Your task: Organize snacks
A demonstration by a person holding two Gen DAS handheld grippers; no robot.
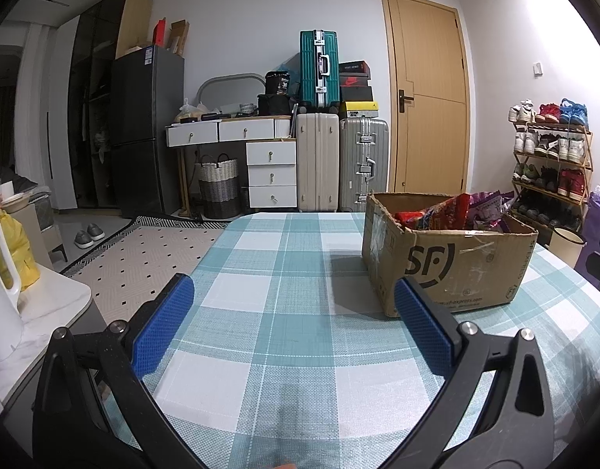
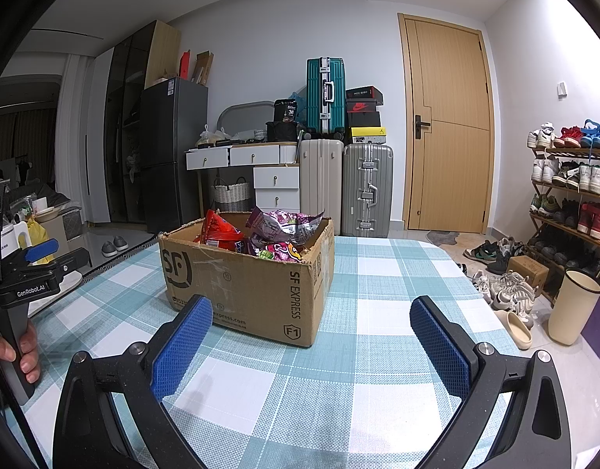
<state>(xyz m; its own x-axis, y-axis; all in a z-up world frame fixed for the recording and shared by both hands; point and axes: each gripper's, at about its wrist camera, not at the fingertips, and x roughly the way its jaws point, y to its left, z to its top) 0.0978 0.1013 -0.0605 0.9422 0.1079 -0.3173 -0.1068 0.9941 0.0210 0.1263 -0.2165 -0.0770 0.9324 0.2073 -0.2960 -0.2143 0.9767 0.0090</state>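
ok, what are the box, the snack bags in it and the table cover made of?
Box: corrugated cardboard, matte brown, with printed logo, tape strips and ragged torn rims. Snack bags: look like thin plastic or foil film, glossy, crinkled, in red and purple print. Table cover: seems a woven cloth or woven vinyl, matte, teal-and-white check with a visible fine weave; which one I can't tell.

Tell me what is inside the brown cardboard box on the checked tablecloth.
The brown cardboard box holds red snack bags and purple snack bags piled above its rim; anything beneath them is hidden.
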